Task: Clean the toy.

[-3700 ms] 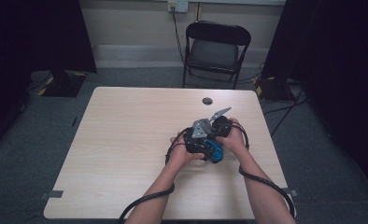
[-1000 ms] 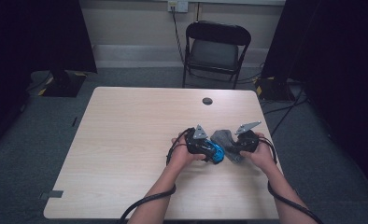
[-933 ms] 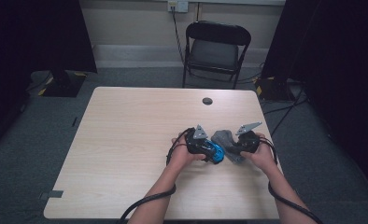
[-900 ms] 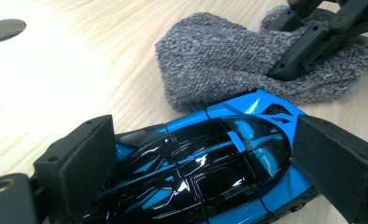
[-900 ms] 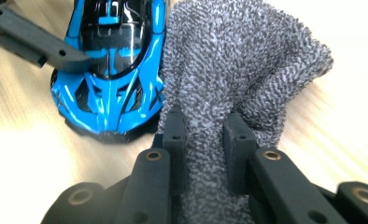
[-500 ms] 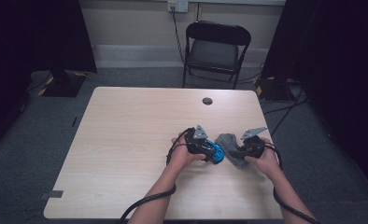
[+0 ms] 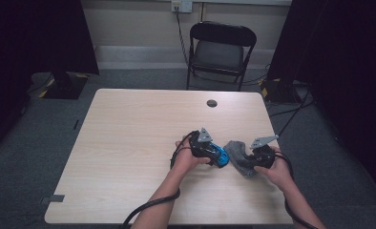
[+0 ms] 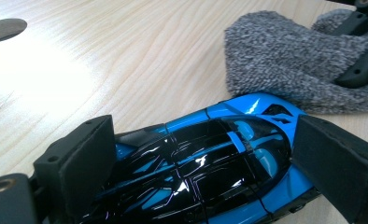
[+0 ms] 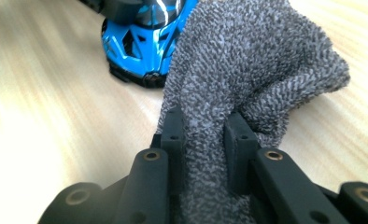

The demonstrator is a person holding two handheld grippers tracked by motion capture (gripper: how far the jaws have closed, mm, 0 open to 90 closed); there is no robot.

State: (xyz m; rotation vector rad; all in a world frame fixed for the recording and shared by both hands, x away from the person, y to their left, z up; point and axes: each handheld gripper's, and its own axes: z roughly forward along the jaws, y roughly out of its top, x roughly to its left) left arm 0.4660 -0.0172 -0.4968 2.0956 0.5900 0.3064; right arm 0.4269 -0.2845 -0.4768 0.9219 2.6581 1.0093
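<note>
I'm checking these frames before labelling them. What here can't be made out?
- Toy car, left gripper view: its rear is cut off by the bottom edge, and the pads cover its sides.
- Grey cloth, right gripper view: its pinched part is hidden between the jaws.
- High view: both too small for detail.

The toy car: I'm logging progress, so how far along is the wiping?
Done: the left gripper is clamped on the blue toy car, and the right gripper pinches the grey cloth. In hand: cloth beside the car's end. Left: likely wiping the body.
</note>
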